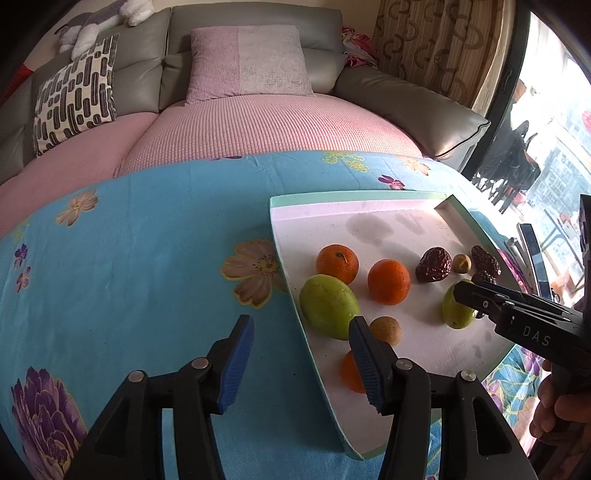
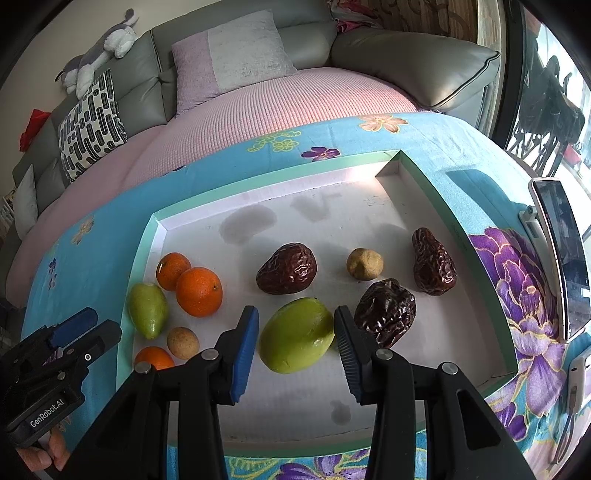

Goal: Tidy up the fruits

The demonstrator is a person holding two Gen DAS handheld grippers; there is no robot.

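Blue flowery cloth (image 1: 147, 240) under a white tray (image 2: 332, 221) of fruit, grey sofa (image 1: 258, 22) far behind. Left gripper (image 1: 301, 363) spread wide, right gripper (image 2: 295, 343) spread around green fruit (image 2: 295, 334).

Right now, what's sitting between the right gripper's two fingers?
In the right wrist view, a green mango lies between the open right gripper fingers, on the white tray.
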